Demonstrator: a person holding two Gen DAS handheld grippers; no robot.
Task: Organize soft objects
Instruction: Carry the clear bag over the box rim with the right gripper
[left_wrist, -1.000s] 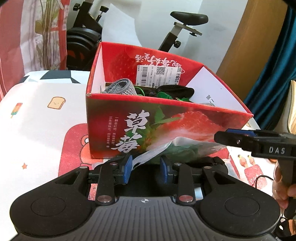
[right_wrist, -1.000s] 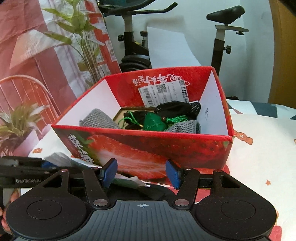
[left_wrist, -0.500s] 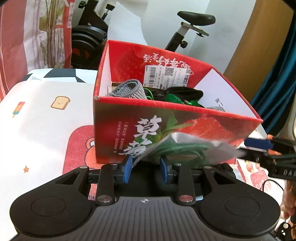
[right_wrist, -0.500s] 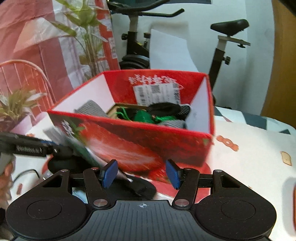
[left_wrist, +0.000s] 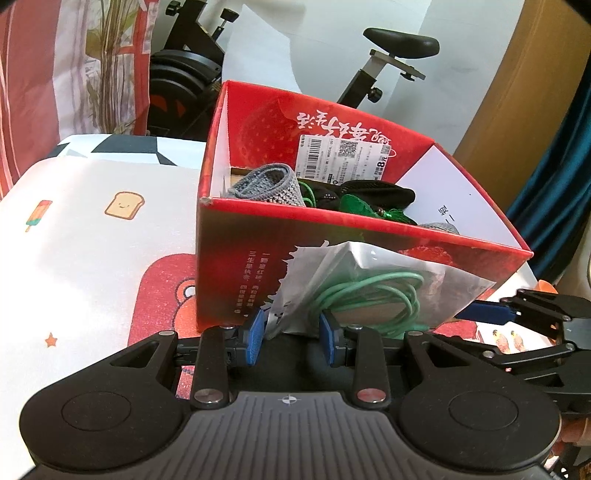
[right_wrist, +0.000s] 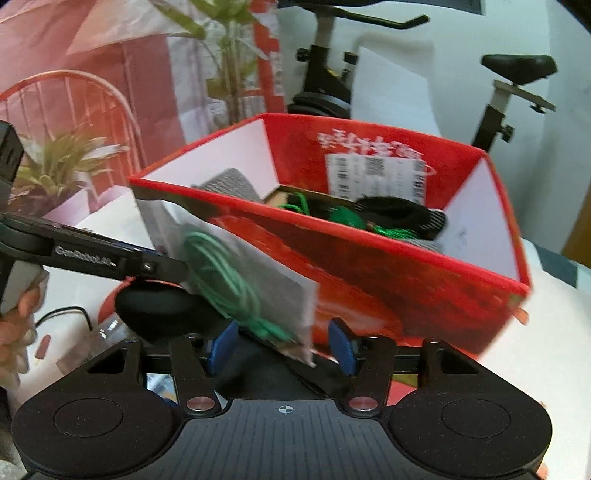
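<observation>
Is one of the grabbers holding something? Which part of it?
Yes. The left gripper pinches the clear bag with the green cord inside by its lower corner. The right gripper holds nothing; the bag's other end hangs between its open jaws.

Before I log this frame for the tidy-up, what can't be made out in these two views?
- Box floor: both views, hidden by the red box front wall and the items piled inside.
- Clear packet lower edge: left wrist view, behind the left gripper.
- Packet contents besides the green cord: right wrist view, motion blur.
- Right gripper grip: unclear.
</observation>
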